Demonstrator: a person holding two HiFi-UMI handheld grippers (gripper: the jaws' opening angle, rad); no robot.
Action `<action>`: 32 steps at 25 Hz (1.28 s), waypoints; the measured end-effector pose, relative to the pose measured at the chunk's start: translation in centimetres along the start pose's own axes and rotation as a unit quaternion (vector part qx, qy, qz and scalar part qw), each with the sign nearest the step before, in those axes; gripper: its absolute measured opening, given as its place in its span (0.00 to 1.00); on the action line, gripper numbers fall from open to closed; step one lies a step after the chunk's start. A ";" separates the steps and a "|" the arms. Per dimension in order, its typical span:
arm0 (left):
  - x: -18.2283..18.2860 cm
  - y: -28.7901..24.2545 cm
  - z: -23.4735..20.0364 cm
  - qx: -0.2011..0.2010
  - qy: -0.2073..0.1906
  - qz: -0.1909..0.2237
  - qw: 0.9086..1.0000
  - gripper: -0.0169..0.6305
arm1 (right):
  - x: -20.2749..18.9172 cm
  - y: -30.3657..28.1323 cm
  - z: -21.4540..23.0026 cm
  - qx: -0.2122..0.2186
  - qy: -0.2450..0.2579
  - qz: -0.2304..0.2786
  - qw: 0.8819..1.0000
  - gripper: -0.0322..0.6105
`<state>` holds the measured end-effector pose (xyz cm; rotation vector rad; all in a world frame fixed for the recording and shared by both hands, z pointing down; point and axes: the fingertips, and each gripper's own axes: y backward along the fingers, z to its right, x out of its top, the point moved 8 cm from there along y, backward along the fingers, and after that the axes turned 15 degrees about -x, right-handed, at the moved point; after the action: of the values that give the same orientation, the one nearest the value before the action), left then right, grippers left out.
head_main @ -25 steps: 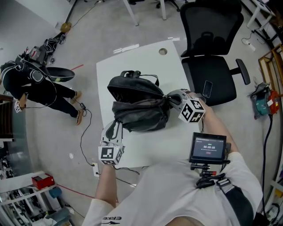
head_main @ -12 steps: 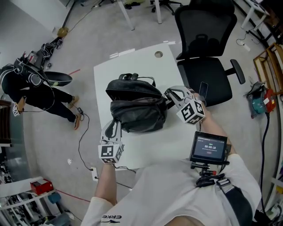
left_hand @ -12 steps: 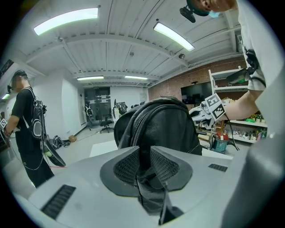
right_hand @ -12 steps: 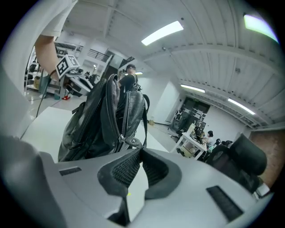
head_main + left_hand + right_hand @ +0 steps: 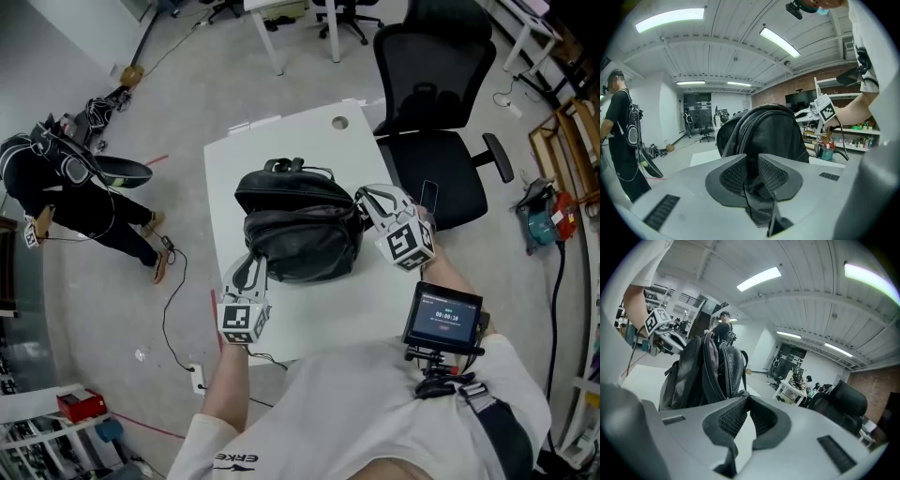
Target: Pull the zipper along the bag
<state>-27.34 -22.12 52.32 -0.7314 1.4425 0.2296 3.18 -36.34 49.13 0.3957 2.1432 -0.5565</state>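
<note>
Your left tool (image 5: 751, 158) pinches bag (image 5: 300, 230) at 7 o'clock: hold taut | right tool (image 5: 745, 400) clamps 3 o'clock edge: pull along zipper (image 5: 714, 366).

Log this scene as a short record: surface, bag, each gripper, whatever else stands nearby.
surface: white table
bag: black, on the table
left gripper: shut on a fold of the bag's near end
right gripper: jaw tips together at the bag's edge; whether they pinch a zipper pull cannot be told
chair: black, beside the table on the right
person: in black, on the floor to the left
</note>
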 end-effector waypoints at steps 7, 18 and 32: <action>-0.4 0.4 -0.3 -0.020 -0.005 0.008 1.000 0.14 | 2.0 0.8 -0.5 -0.028 -0.018 -0.001 0.999 0.08; -1.1 0.6 -0.6 -0.046 -0.013 0.019 0.999 0.14 | 5.3 1.7 -1.1 -0.065 -0.031 0.001 0.997 0.08; -1.4 0.9 -1.5 -0.086 -0.024 0.025 0.996 0.14 | 10.4 1.5 -2.4 -0.104 -0.038 0.008 0.994 0.08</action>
<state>-29.28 -21.96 53.46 -0.8250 1.4080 0.4123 -3.76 -33.00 41.56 0.2721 2.0984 -0.3280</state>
